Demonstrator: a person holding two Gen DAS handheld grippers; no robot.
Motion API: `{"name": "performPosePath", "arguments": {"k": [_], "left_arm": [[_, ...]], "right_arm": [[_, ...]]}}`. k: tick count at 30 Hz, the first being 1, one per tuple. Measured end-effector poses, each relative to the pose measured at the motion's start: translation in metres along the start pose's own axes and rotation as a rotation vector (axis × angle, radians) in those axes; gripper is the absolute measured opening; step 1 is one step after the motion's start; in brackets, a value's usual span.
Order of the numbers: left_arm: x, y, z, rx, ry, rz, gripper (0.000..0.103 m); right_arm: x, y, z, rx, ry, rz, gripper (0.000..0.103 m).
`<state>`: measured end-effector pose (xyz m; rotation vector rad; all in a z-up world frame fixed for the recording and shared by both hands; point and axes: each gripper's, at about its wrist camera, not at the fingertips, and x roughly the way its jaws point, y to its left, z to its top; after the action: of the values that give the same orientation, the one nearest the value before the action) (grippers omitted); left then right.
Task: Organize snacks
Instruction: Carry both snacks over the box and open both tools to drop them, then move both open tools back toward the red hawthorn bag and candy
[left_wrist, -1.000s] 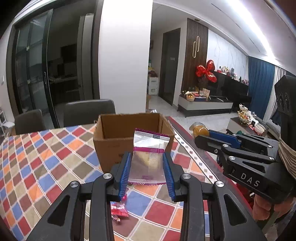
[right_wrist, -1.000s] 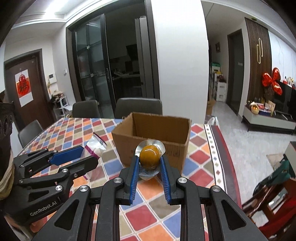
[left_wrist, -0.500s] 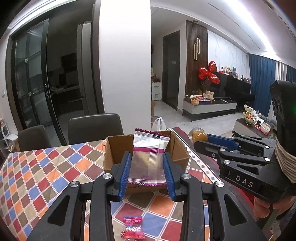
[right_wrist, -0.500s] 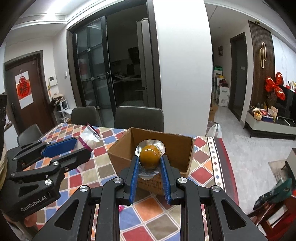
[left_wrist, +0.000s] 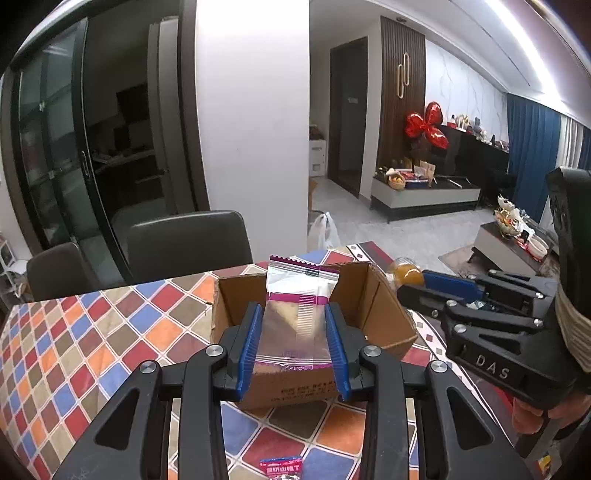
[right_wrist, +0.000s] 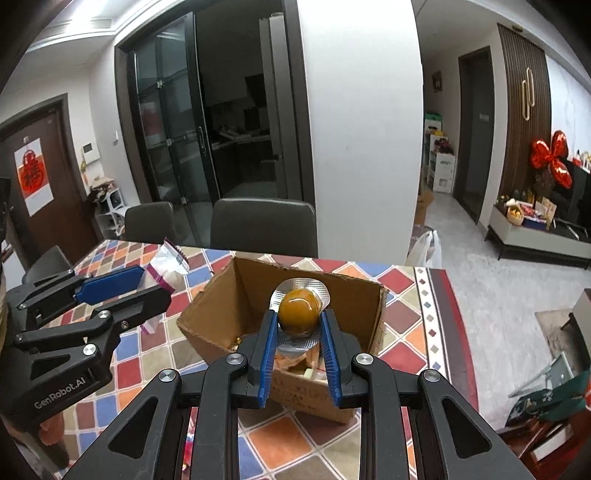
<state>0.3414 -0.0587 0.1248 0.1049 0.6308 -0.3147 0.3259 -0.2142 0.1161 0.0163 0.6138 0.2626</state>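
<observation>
My left gripper (left_wrist: 293, 326) is shut on a clear snack packet with purple trim (left_wrist: 299, 310), held above the near side of an open cardboard box (left_wrist: 384, 317). My right gripper (right_wrist: 298, 328) is shut on an orange jelly cup with a foil lid (right_wrist: 299, 310), held over the same box (right_wrist: 221, 306), which holds a few snacks at its bottom. The right gripper with the jelly cup also shows in the left wrist view (left_wrist: 410, 280), beside the box's right wall. The left gripper with its packet shows in the right wrist view (right_wrist: 147, 284), left of the box.
The box stands on a table with a checkered cloth (left_wrist: 92, 332). A small red wrapped snack (left_wrist: 281, 467) lies on the cloth near me. Dark chairs (left_wrist: 188, 240) stand behind the table. The table's right edge (right_wrist: 447, 317) drops to the floor.
Both grippers have risen and moved forward over the box, each still holding its snack. The box interior has come into view below the right gripper.
</observation>
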Motion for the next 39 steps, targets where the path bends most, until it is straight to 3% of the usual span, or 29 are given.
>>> {"name": "performPosePath", "arguments": {"k": [8, 10, 11, 13, 14, 20, 30, 39], "left_arm": [[0.044, 0.009, 0.021, -0.026, 0.089, -0.015, 0.037], [0.051, 0.009, 0.024, -0.024, 0.106, 0.003, 0.053], [0.052, 0.009, 0.023, -0.024, 0.109, 0.021, 0.055], [0.049, 0.010, 0.019, -0.020, 0.100, 0.027, 0.061], [0.047, 0.010, 0.016, -0.013, 0.098, 0.034, 0.063], [0.013, 0.006, -0.014, 0.028, 0.051, 0.083, 0.069], [-0.043, 0.014, -0.075, 0.035, 0.006, 0.163, 0.070], [-0.043, 0.020, -0.131, 0.019, 0.096, 0.148, 0.070]], "right_arm": [[0.030, -0.007, 0.012, 0.033, 0.063, -0.004, 0.025], [0.036, -0.010, 0.015, 0.046, 0.073, -0.010, 0.025], [0.038, -0.011, 0.015, 0.052, 0.076, -0.017, 0.027], [0.039, -0.010, 0.016, 0.059, 0.080, -0.033, 0.040], [0.038, -0.011, 0.015, 0.064, 0.074, -0.045, 0.040], [0.020, -0.006, 0.001, 0.070, 0.063, -0.042, 0.040], [0.000, 0.037, -0.041, 0.019, 0.078, 0.048, 0.040], [-0.002, 0.065, -0.091, -0.017, 0.124, 0.069, 0.040]]}}
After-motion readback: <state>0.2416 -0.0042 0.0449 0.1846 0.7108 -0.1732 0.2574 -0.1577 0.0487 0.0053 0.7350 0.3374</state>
